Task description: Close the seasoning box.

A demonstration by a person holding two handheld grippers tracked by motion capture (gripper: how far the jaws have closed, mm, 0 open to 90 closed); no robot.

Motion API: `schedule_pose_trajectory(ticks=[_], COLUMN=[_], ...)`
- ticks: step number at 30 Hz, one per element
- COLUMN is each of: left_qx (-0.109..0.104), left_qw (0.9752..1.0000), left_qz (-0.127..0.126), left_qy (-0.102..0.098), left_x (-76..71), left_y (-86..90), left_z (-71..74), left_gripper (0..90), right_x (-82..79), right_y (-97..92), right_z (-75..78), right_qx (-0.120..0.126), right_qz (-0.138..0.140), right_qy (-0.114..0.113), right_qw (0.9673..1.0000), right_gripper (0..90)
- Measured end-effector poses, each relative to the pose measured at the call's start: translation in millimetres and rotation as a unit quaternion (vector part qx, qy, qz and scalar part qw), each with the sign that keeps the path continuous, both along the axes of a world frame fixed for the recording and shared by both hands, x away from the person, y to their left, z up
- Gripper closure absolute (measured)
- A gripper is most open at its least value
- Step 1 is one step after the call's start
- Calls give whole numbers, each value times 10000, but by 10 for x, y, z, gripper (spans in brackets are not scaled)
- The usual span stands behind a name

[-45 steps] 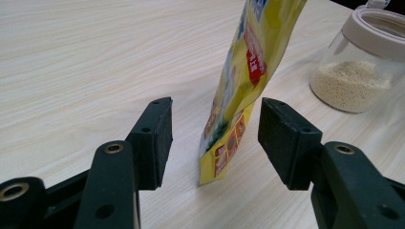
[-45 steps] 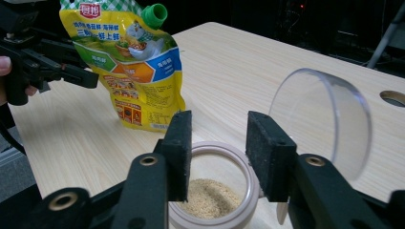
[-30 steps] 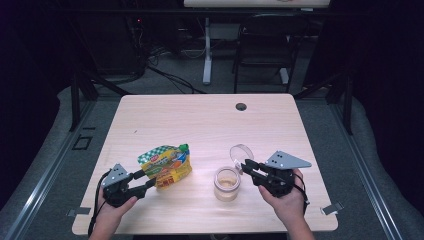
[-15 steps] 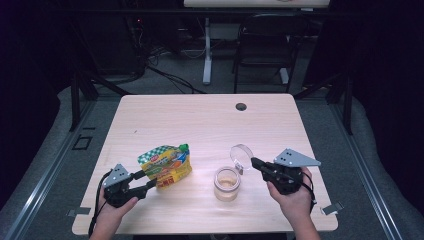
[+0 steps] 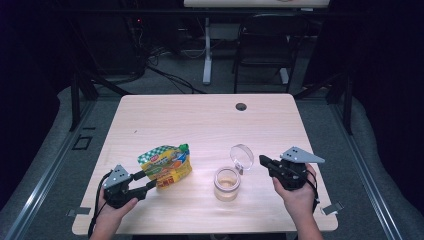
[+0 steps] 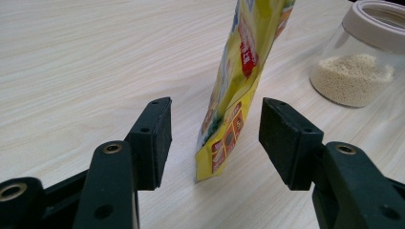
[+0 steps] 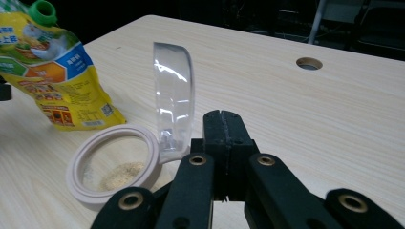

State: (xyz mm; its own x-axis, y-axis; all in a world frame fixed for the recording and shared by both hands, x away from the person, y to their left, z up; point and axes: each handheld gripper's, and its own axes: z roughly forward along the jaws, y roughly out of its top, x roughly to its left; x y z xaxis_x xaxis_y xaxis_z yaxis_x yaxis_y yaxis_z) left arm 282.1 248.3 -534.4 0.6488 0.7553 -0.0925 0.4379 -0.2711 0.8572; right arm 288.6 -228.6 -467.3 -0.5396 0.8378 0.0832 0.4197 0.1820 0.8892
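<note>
— Table first, pale wood across the middle of the high view, one round grommet hole near its far edge. What's on it?

— Yellow spouted pouch with a green cap, standing left of centre in the lower half. Just right of it, a clear jar with a beige rim, a thin layer of pale granules at the bottom, and its clear flip lid swung up and open.

— And the tools?

— Left gripper at lower left: jaws spread wide, straddling the pouch's bottom corner. In the left gripper view the pads stand clear on either side of the pouch, so nothing is held yet. Right gripper, right of the jar: jaws pressed fully together and empty, tips near the lid but apart from it. The right gripper view shows the lid upright just ahead and to the left of the closed tips.

— So which step is this?

— Looks like the jar is opened and the pouch grab is about to happen. My read: the left jaws need to close squarely on that thin lower edge without tipping the pouch, then lift it towards the open mouth. The right one may need to steady the jar.
</note>
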Motion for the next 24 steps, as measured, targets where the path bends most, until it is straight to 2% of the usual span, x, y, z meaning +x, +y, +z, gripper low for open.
schedule_pose_trajectory(ticks=[11, 24], left_qx=[-5, 0], left_qw=[10000, 10000], left_qz=[7, 51], left_qy=[-6, 15], left_x=[-48, -78], left_y=[15, 36], left_z=[-6, -12], left_gripper=[453, 452], right_x=[95, 188], right_y=[-34, -15], right_z=[-98, -217], right_qx=[-70, -64], right_qz=[-220, -234], right_qy=[22, 163], right_qw=[9997, 9996], right_gripper=[900, 900])
